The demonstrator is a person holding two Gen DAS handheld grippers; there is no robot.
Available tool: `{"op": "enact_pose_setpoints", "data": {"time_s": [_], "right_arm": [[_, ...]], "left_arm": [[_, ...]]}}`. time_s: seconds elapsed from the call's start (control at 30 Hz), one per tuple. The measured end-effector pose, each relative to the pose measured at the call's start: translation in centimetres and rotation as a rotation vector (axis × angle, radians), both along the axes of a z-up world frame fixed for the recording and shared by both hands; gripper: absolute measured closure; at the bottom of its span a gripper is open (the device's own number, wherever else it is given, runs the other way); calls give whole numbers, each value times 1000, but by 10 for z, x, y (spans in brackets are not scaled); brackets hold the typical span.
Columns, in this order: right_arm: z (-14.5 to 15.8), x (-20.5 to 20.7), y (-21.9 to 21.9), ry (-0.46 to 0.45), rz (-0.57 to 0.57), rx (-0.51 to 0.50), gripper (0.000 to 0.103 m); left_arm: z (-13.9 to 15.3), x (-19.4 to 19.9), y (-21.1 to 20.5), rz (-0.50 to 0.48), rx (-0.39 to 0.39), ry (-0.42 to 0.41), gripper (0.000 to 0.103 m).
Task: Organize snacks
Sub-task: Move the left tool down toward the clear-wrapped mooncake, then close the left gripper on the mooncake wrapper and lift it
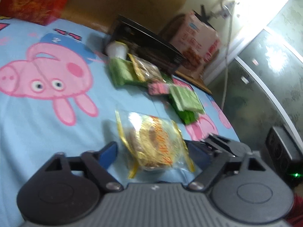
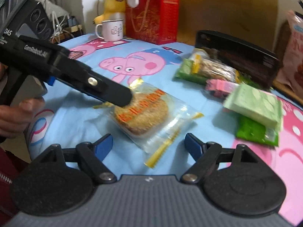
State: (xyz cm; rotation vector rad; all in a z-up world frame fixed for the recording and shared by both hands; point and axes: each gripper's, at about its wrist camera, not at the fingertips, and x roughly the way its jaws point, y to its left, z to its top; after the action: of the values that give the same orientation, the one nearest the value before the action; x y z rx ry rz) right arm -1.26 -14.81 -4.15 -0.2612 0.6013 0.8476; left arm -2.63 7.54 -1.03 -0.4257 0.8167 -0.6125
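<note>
Pale-blue cloth (image 2: 75, 113) printed with pink cartoon pigs; clear gold-edged cookie packet (image 2: 149, 113) bearing orange lettering.

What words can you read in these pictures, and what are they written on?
"GenRobot.AI": on the side of the left gripper's black body.
"DAS": on the black box behind it; the small print under it is too blurred.
Orange letters on the cookie packet: too blurred to read.
Mug, red box, pink carton, green packets: print too small or blurred.
</note>
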Motion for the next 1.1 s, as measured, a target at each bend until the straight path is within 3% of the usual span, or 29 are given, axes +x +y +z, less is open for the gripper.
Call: {"op": "enact_pose_setpoints", "data": {"time_s": [0.13,0.27,0.53,0.87,1.1], "right_arm": [[4,-4,11,-42,-5,-6,42],[10,4,4,-6,-40,42,43],[30,13,-6,-84,-108,107,44],[14,24,-11,-11,-128,90,44],[13,25,-11,-18,-120,94,45]], "left_arm": [[5,-4,-9,-14,32,-37,28],[15,0,-8,-16,-3,-53,28],[41,17,-21,-12,-5,-122,28],[23,30,-30,-26,2,-61,28],[25,30,-25,-22,-15,-74,28]]}}
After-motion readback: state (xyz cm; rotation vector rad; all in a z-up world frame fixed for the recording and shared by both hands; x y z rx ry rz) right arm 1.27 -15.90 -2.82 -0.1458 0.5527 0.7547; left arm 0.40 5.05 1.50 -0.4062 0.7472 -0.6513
